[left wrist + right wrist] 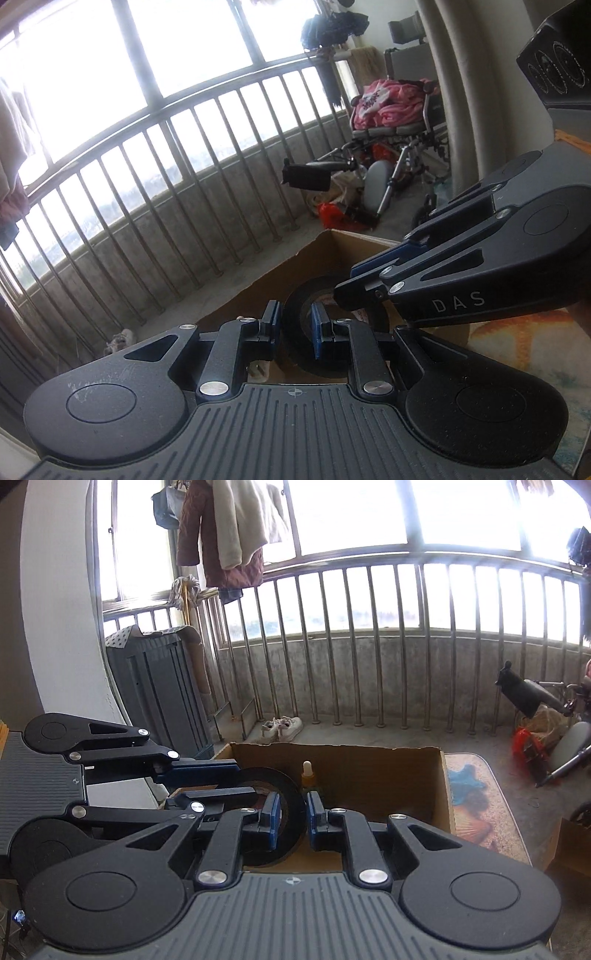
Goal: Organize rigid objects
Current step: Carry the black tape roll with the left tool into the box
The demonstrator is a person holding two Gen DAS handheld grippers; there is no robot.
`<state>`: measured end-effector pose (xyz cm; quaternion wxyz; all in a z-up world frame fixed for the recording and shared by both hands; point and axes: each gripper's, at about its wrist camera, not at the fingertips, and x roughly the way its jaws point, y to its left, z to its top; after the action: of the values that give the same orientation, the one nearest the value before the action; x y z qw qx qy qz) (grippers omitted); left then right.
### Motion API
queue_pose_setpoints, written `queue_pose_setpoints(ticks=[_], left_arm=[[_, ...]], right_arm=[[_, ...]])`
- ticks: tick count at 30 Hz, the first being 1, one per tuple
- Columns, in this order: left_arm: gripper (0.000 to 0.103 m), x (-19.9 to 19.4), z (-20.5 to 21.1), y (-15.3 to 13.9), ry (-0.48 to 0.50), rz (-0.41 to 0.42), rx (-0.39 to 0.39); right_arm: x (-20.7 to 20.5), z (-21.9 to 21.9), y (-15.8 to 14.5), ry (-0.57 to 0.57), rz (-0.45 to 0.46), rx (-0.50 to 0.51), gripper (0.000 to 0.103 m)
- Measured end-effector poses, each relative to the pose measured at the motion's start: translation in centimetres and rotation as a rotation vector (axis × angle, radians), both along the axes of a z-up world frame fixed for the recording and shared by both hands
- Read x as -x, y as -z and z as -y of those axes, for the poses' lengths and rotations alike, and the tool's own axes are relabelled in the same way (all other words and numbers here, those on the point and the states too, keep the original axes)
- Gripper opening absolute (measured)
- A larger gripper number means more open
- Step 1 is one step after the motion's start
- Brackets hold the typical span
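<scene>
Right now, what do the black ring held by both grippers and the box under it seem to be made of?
The black ring: probably a roll of plastic tape, slightly glossy, its brownish inner core suggesting cardboard. The box: corrugated cardboard, matte brown, with a ragged top edge.

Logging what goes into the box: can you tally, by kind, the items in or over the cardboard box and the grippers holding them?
Black tape roll: 1, clamped by both grippers over the cardboard box
Dropper bottle: 1, standing in the box
Hand-held gripper: 2, left and right
Cardboard box: 1
Total: 5
</scene>
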<state>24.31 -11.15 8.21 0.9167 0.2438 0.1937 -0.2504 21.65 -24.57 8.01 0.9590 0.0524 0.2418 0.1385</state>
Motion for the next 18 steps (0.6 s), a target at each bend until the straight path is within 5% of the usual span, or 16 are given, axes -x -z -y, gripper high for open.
queue_pose_setpoints(ticks=[8,12,18], left_arm=[[0.016,-10.0,-0.1,3.3,-0.013,-0.25,0.038],[0.016,-12.5,0.5,4.9,-0.019,-0.304,-0.002],[0.016,-13.7,1.6,6.7,0.006,-0.333,-0.078]], right_arm=[[-11.1,2.9,3.5,0.026,-0.235,-0.053,0.017],[-14.7,3.9,5.6,0.057,-0.346,-0.109,0.017],[-17.3,2.9,7.7,0.046,-0.422,0.016,0.016]])
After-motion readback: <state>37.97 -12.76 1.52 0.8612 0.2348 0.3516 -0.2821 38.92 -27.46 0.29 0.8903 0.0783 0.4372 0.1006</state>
